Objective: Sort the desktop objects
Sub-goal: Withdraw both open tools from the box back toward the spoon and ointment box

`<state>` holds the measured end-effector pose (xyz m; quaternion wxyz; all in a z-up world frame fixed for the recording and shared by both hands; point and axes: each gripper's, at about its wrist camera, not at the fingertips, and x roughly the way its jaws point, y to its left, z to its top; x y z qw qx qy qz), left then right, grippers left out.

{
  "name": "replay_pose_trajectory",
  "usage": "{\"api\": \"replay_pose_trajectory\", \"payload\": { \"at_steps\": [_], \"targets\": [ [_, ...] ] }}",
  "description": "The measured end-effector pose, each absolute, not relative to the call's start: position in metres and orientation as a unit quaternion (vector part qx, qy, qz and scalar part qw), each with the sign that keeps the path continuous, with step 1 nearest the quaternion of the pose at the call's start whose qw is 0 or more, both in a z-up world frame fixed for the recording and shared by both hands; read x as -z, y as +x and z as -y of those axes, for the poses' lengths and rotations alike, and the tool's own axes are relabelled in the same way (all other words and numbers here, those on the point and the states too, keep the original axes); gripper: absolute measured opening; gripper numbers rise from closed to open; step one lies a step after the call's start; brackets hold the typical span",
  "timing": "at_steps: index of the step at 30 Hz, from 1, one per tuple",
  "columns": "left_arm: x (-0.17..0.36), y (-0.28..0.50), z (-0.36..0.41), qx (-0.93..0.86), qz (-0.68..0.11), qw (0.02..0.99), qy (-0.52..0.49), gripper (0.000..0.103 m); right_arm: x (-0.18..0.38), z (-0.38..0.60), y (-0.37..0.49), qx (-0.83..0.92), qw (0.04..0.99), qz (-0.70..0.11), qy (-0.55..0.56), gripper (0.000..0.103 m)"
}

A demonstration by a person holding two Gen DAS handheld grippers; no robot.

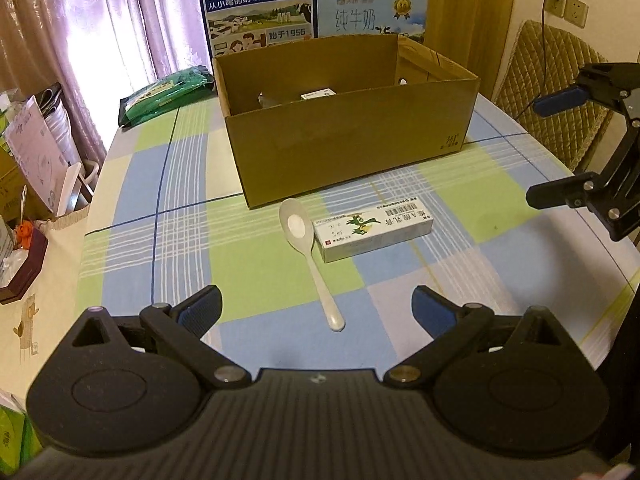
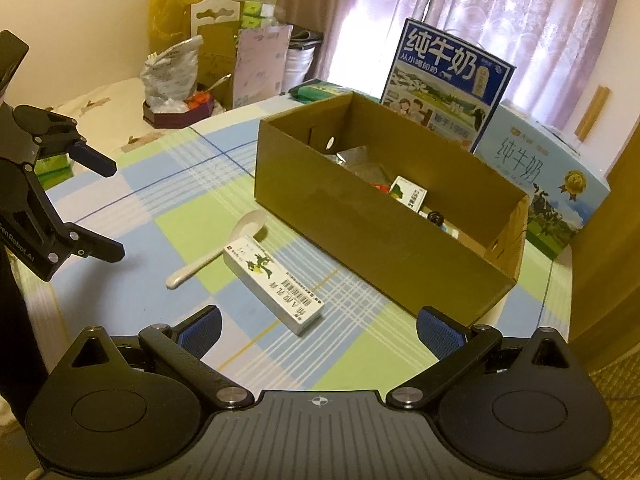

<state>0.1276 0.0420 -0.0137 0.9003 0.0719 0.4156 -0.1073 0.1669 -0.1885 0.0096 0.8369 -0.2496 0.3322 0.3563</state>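
A white spoon point(image 1: 310, 256) lies on the checked tablecloth point(image 1: 256, 264), at 12 o'clock from the left gripper point(image 1: 316, 312), whose fingers are spread wide and hold nothing. Touching the spoon's bowl at its 3 o'clock lies a medicine box point(image 1: 372, 232). The right gripper point(image 2: 318, 330) hangs equally wide and empty, with this box at its 11 o'clock. Beyond both stands an open cardboard box point(image 1: 348, 148) with small items inside, milk cartons point(image 1: 256, 4) behind it.
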Motion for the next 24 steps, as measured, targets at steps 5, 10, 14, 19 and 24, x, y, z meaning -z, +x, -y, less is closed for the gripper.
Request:
{"api": "replay_pose_trajectory", "payload": {
  "at_steps": [5, 10, 14, 19, 24],
  "targets": [
    [0.018, 0.129, -0.045, 0.106, -0.420, 0.899, 0.072, 0.099, -0.007, 0.184, 0.170, -0.359, 0.833, -0.337, -0.254, 0.101],
    [0.023, 0.134, -0.047, 0.107, -0.425, 0.896, 0.073, 0.099, -0.001, 0.179, 0.174, -0.363, 0.827, -0.345, -0.254, 0.101],
    [0.029, 0.139, -0.048, 0.107, -0.429, 0.893, 0.081, 0.099, 0.010, 0.175, 0.179, -0.371, 0.820, -0.350, -0.261, 0.101],
    [0.040, 0.150, -0.049, 0.110, -0.435, 0.889, 0.090, 0.099, 0.024, 0.169, 0.190, -0.385, 0.806, -0.363, -0.267, 0.101],
    [0.053, 0.162, -0.050, 0.112, -0.437, 0.887, 0.097, 0.099, 0.040, 0.158, 0.205, -0.402, 0.787, -0.375, -0.281, 0.101]
  ]
}}
